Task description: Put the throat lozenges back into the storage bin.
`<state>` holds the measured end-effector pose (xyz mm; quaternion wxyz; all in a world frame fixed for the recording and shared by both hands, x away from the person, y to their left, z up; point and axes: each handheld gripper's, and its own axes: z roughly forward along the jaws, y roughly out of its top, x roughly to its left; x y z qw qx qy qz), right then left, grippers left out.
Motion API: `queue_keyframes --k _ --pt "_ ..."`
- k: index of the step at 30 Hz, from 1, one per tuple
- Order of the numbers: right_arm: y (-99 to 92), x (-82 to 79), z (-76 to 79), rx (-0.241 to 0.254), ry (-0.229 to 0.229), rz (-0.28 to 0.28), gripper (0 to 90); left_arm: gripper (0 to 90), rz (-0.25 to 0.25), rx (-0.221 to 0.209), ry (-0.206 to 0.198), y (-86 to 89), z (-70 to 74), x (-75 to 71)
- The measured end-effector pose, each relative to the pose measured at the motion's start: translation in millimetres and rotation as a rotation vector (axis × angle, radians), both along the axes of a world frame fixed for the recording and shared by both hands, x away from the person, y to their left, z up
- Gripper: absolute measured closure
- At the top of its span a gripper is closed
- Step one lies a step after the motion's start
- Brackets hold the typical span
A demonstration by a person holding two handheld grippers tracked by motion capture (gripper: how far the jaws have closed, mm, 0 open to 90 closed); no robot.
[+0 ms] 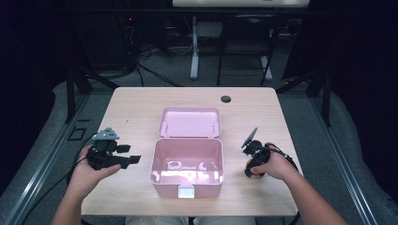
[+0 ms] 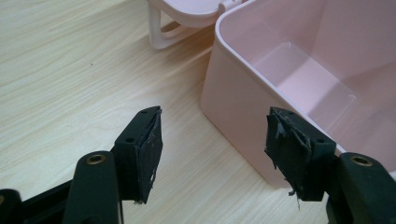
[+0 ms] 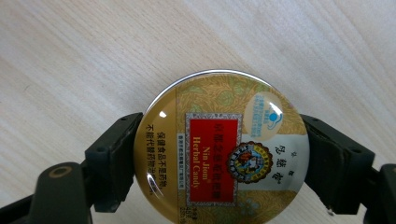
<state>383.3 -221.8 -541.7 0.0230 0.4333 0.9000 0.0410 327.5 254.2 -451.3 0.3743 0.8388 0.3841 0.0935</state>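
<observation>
A pink box (image 1: 164, 183) stands open at the table's middle, its lid (image 1: 189, 122) lying flat behind it. My left gripper (image 1: 133, 160) hovers just left of the box, open, nothing between its jaws. In the left gripper view the left gripper (image 2: 215, 140) straddles the box's near corner (image 2: 233, 112), with the lid (image 2: 187, 14) beyond. Right of the box, my right gripper (image 1: 253, 171) points down at the table. It (image 3: 224, 156) is shut on a round gold candy tin (image 3: 219, 140) with a red label, gripped on both sides, over the wood.
The light wooden table (image 1: 136, 108) has a cable hole (image 1: 225, 99) at the back right. The box's inside looks bare. Dark floor, cables and desk legs lie beyond the far edge.
</observation>
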Motion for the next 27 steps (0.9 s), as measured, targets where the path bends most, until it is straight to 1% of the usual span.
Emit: queue_keyframes --k 1,3,4,6,18,20,25,27 --pt "0.5 0.2 1.3 -0.004 0.001 0.010 19.9 36.4 -0.001 0.000 0.000 0.0 -0.1 0.1" --pt "1.0 -0.1 2.2 0.005 -0.004 0.013 19.9 36.4 -0.001 0.000 0.000 0.0 -0.1 0.0" --pt "1.5 -0.1 3.5 -0.003 0.001 0.017 19.9 36.4 -0.001 0.000 0.000 0.1 -0.1 0.0" --pt "2.4 -0.7 5.5 -0.004 0.003 0.022 19.9 36.4 0.000 -0.001 0.000 0.3 0.0 0.0" --pt "9.4 -2.8 20.1 -0.022 -0.007 0.060 19.9 36.4 0.002 -0.004 0.000 1.6 0.2 0.1" --pt "10.7 -3.0 22.6 -0.013 -0.013 0.072 19.9 36.4 0.002 -0.004 0.001 1.6 0.1 0.1" --pt "13.0 -3.3 30.6 -0.016 -0.015 0.091 19.9 36.4 0.001 -0.003 0.003 2.0 0.2 0.2" --pt "13.8 -3.6 36.1 -0.019 -0.016 0.099 19.9 36.4 0.003 -0.006 0.001 1.9 -0.1 0.2"
